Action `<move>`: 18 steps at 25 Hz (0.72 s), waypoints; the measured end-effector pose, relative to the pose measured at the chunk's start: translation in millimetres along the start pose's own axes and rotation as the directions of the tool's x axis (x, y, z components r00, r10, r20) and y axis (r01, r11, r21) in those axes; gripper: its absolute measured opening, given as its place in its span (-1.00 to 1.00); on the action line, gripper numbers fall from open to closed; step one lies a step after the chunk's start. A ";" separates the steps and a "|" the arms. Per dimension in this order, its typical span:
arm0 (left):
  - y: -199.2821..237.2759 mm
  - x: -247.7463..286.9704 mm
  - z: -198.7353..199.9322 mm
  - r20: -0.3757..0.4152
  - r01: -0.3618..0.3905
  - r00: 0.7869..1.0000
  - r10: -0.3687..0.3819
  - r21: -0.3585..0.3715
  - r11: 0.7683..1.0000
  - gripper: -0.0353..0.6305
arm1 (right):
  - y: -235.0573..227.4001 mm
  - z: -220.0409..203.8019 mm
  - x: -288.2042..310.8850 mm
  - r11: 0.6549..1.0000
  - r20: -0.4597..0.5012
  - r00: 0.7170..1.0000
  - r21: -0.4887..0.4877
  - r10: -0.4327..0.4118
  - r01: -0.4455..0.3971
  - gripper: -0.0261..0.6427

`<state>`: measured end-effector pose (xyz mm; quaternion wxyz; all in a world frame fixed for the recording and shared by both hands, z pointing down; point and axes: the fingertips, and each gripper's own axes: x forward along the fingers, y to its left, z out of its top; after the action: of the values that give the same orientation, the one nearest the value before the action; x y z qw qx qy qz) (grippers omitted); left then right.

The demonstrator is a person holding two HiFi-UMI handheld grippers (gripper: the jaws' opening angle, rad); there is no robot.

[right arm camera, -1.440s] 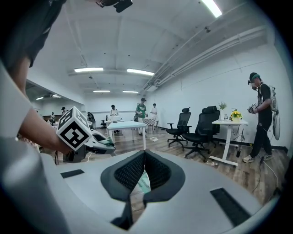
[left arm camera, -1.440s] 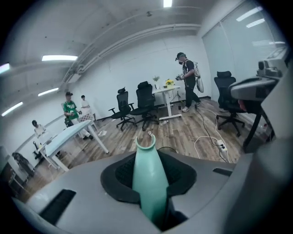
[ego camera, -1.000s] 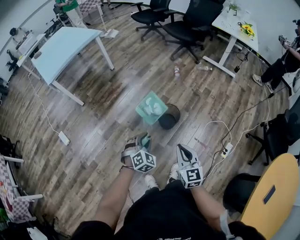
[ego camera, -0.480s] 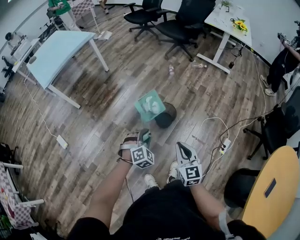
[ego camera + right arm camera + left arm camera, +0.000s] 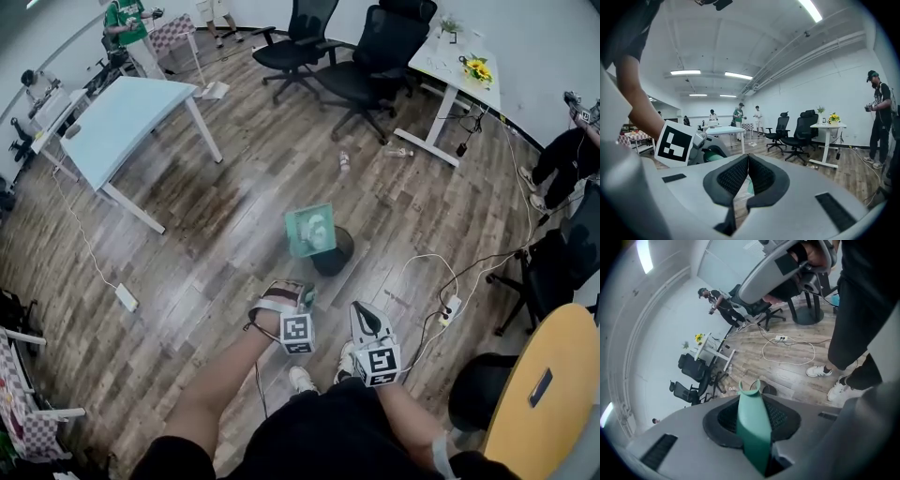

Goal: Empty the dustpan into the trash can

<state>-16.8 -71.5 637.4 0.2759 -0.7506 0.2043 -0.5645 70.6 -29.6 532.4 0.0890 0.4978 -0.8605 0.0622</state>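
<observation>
Two grippers were in frame, one of them loaded. Wooden floor ran across the whole room. A pale blue table stood far left, with black office chairs and a white desk at the far side. The black trash can stood on the boards just ahead of the person's feet. The green dustpan hung over the can's far-left rim with its face tipped steeply. Pale patches showed on it; debris or glare could not be told apart.

The left gripper was clamped on the dustpan's handle, the green strip filling the gap between its pads. The right gripper sat beside it, jaws together with nothing between them.

Judgement: the step in hand was the tip-out. The pan's lip should sit inside the can's rim before the roll is completed, or litter will fall on the boards. A grip far from the pan invites twisting, so a slow roll and a short shake seemed wise.

Writing: none legible. The square markers on the gripper cubes were patterns only.
</observation>
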 end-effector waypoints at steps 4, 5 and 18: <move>-7.3 1.3 -1.4 -0.024 0.026 0.999 -0.025 0.039 0.999 -0.59 | 1.2 3.2 -2.8 1.000 0.003 1.000 -0.001 -0.004 0.004 -0.85; -7.6 2.7 -2.0 -0.030 0.031 0.999 -0.030 0.047 0.998 -0.59 | -0.4 4.3 -2.5 1.000 0.005 1.000 -0.002 -0.006 0.006 -0.85; -53.2 21.0 28.3 -0.107 0.153 0.987 -0.121 0.373 0.915 -0.59 | -24.5 0.1 -8.9 0.999 0.000 0.999 0.023 -0.041 0.041 -0.85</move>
<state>16.0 -38.7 681.1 0.3671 -0.6720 0.0492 -0.6413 96.2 -34.2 530.8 0.0843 0.5165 -0.8493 0.0699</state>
